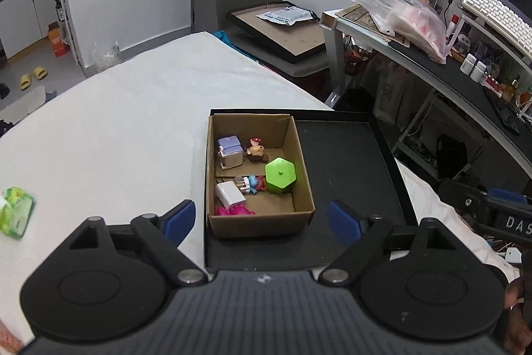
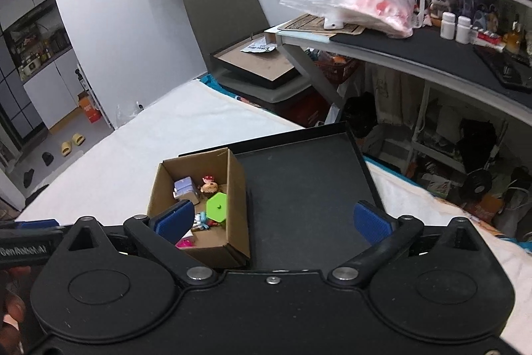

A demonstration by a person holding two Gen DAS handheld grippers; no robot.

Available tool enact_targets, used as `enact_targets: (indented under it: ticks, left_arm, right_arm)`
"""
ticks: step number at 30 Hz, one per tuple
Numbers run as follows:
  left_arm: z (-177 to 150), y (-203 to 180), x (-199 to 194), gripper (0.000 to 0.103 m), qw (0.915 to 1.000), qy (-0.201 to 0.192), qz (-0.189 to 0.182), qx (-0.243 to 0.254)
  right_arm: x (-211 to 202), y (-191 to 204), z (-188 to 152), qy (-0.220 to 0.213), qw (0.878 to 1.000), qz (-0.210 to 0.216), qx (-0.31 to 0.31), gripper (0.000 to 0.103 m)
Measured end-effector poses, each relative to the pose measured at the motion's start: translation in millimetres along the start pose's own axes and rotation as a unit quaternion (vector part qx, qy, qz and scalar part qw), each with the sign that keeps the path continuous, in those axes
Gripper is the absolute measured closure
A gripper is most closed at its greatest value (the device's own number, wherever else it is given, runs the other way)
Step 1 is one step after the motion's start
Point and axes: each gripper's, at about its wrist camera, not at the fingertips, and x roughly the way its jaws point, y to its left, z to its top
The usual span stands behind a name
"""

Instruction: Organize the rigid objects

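Apparently the sorting is near its end: both the left gripper (image 1: pixel 261 222) and the right gripper (image 2: pixel 272 218) hover with jaws spread wide and empty. Toys sit inside the cardboard box (image 1: pixel 299 155), which stands in the left part of the black tray (image 1: pixel 349 162) on the bed (image 1: pixel 133 108): a green hexagonal pot (image 1: pixel 280 176), small figures, a white block (image 1: pixel 229 193). Next likely calls for fetching the green packet (image 1: pixel 15 212), lying well apart on the bed.
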Motion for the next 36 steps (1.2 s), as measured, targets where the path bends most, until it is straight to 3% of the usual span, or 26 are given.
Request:
enact_targets:
  ticks: [13,20,36]
  left_arm:
    - [-12,-13,-48,0.012,0.9985,-0.042,0.035,-0.002]
    - [-19,-21,-62,0.012,0.9977,-0.056,0.039,-0.002]
    - [-35,-41,-81,0.012,0.9964,-0.072,0.044,0.011]
  right_arm:
    - [-50,-6,-9,-0.01,1.0,-0.003,-0.018,0.0]
    - [-76,-16,-12,-0.043,0.999,0.003,-0.025,0.0]
    - [-104,-27,-19,-0.068,0.997,0.021,-0.025,0.0]
